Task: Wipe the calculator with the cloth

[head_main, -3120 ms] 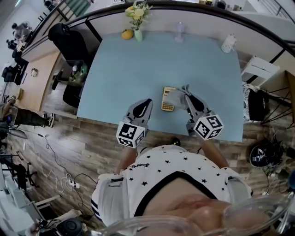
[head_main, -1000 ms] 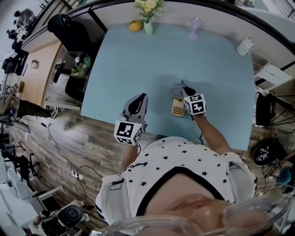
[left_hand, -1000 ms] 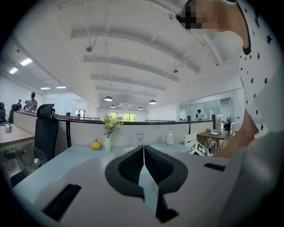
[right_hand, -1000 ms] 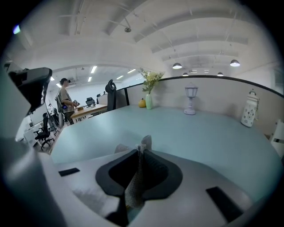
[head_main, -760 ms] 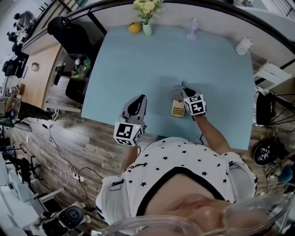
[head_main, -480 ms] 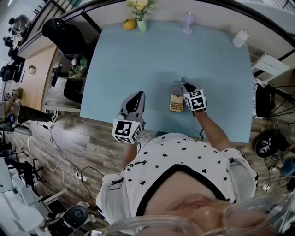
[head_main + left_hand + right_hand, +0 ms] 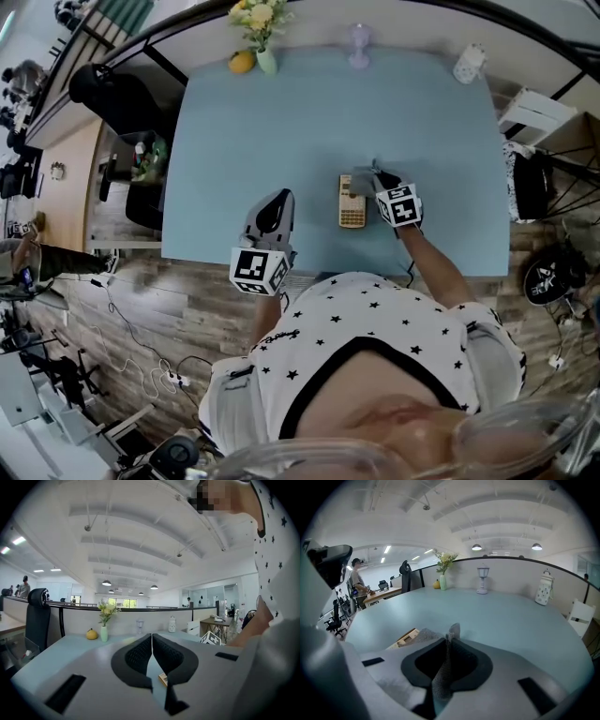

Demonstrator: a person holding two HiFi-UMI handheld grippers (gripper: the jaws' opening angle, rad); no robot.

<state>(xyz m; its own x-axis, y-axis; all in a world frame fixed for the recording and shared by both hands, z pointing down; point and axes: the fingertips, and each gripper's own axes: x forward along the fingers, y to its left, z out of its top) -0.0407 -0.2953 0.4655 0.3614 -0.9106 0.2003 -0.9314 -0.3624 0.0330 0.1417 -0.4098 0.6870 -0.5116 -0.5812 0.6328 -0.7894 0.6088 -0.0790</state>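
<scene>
Right tongs [image 7: 449,640] pinch the cloth [image 7: 421,636] against the calculator [image 7: 352,206]; left tongs [image 7: 152,644] closed, empty.

The calculator [image 7: 351,208] is a slim beige rectangle lying flat on the light blue table [image 7: 281,122], close to the near edge and a little right of the middle, with its long side running near to far. Pale keys show on its near half. The cloth [image 7: 361,180] is grey and knitted-looking, bunched into a soft fold. It drapes over the calculator's far right corner and is pinched between the closed jaws of the right gripper [image 7: 376,174], with a small tip poking up beyond them.
</scene>
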